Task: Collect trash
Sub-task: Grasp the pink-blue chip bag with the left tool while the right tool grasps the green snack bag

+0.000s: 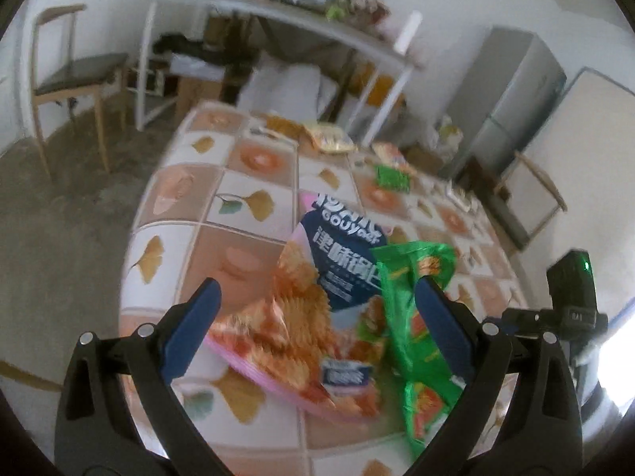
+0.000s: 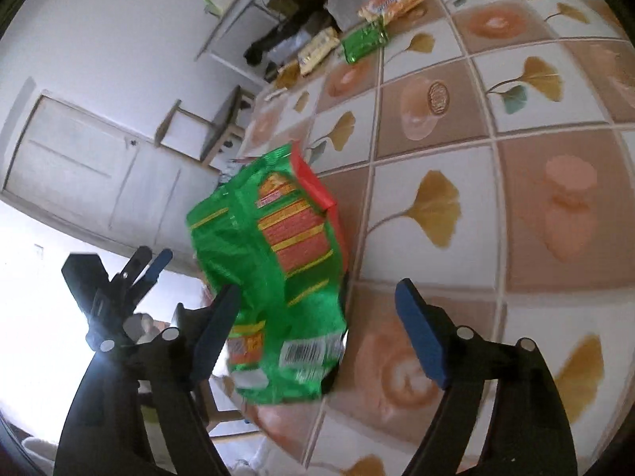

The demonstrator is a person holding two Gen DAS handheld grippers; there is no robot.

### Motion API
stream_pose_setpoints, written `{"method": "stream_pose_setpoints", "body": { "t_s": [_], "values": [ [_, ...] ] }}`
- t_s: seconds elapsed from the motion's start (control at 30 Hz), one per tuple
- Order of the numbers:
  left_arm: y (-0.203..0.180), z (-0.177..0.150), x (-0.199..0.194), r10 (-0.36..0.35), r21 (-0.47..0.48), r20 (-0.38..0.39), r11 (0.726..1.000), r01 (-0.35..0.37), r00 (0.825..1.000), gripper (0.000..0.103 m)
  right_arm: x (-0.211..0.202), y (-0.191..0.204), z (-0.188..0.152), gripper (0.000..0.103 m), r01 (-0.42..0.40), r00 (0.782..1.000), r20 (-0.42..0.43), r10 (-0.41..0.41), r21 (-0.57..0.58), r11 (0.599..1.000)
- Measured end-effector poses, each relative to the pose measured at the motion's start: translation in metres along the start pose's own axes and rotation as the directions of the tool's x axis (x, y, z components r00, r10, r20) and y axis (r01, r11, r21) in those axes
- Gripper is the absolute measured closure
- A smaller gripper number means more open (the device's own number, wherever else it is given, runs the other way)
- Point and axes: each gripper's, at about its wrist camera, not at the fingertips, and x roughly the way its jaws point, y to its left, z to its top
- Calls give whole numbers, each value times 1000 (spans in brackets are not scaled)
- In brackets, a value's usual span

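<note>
Both tongs gape over the near table edge (image 2: pixel 496 214) (gathering wrappers); left gripper (image 1: pixel 317 317) straddles the crumpled pink-and-navy crisp packet (image 1: pixel 317 301); right gripper (image 2: pixel 317 317) straddles the shiny green foil bag (image 2: pixel 278 277).

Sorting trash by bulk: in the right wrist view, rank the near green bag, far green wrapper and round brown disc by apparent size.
1. Near green bag, though nearness inflates it.
2. Far green wrapper.
3. Round brown disc.

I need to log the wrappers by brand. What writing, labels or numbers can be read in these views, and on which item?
"GOUYOOK", roughly, blurred: navy panel of the pink crinkle-chip bag.
Large white Chinese characters beneath it: too blurred to read.
Green foil snack bag: red and yellow text panels and a barcode, all illegible.
Far wrappers on the leaf-patterned tablecloth: too small.
</note>
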Motion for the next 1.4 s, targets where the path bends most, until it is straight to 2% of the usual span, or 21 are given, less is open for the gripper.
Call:
{"method": "stream_pose_setpoints", "body": {
  "t_s": [0.1, 0.17, 0.23, 0.33, 0.57, 0.67, 0.87, 0.93, 1.07, 1.27, 1.3, 1.4],
  "values": [
    [7, 3, 23, 18, -2, -63, 1000, -18, 998, 24, 16, -6, 11, 31, 11, 999, -34, -11, 5, 1000],
    [12, 1, 41, 25, -8, -111, 1000, -26, 993, 30, 23, -7, 16, 34, -32, 999, -42, 32, 3, 999],
    [16, -4, 54, 13, -19, -156, 1000, -16, 988, 41, 29, -6, 20, 35, -56, 997, -55, 56, -1, 998],
    [16, -15, 65, 8, -26, -198, 1000, -13, 980, 50, 39, -3, 24, 43, -85, 993, -79, 85, -5, 996],
    [3, -35, 53, 22, -42, -198, 999, -30, 980, 63, 52, 1, 24, 69, -57, 993, -100, 56, -12, 998],
    [-7, -46, 47, 22, -36, -195, 999, -30, 980, 65, 51, 0, 20, 73, -49, 994, -102, 48, -9, 999],
    [-28, -72, 37, 6, -32, -189, 999, -12, 982, 67, 50, 3, 10, 91, 23, 995, -94, -26, -26, 999],
    [-36, -78, 34, 14, -18, -184, 1000, -17, 983, 69, 45, 1, 6, 94, 42, 995, -88, -45, -32, 999],
    [-44, -85, 29, 0, -30, -179, 1000, -5, 984, 72, 34, 0, 0, 98, 91, 994, -54, -92, -31, 995],
    [-53, -91, 23, -25, -45, -170, 999, 18, 985, 78, -12, -16, -12, 99, 110, 991, 68, -113, 40, 993],
    [-55, -92, 23, -28, -49, -169, 999, 20, 985, 79, -20, -19, -14, 99, 125, 987, 90, -130, 54, 991],
    [-60, -94, 24, -35, -48, -173, 998, 27, 984, 80, -57, -33, -20, 100, 191, 956, 201, -215, 133, 973]
  ]
}}
